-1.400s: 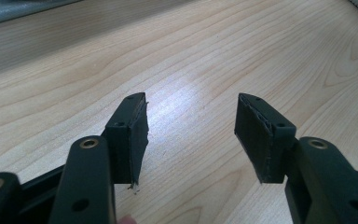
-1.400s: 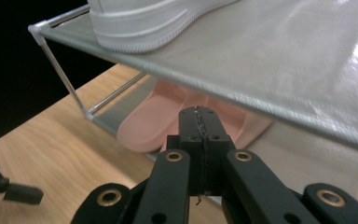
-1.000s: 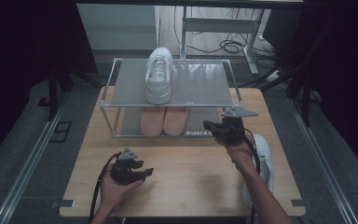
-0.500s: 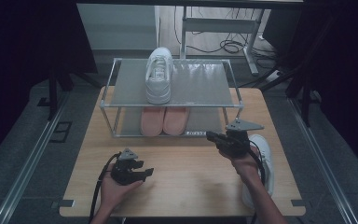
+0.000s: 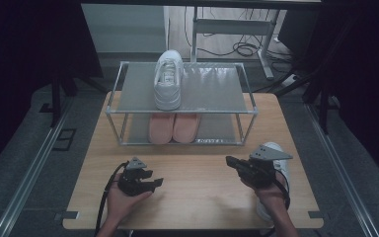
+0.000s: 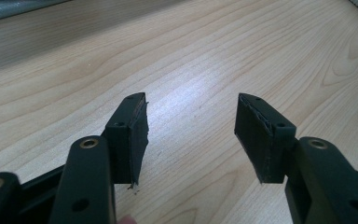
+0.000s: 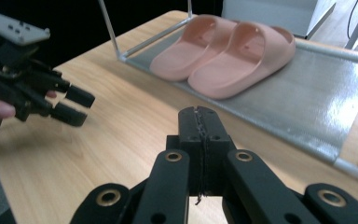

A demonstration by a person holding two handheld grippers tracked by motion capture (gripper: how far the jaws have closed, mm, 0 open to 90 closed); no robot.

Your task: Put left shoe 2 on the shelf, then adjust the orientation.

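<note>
Hovering low over the wooden bench (image 5: 197,187), the right tool (image 5: 233,163) has its jaws pressed together on nothing, just beside a white sneaker (image 5: 282,157) lying at the bench's right edge. The left tool (image 5: 154,181) holds its jaws apart over bare wood. Another white sneaker (image 5: 168,79) sits atop the wire rack (image 5: 217,89), pink slippers (image 5: 172,127) beneath

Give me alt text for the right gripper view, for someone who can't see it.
The right gripper, jaws shut and empty, points across a wooden table toward a pair of pink slides on the rack's lower shelf. At left, the left gripper hangs open in a hand.
</note>
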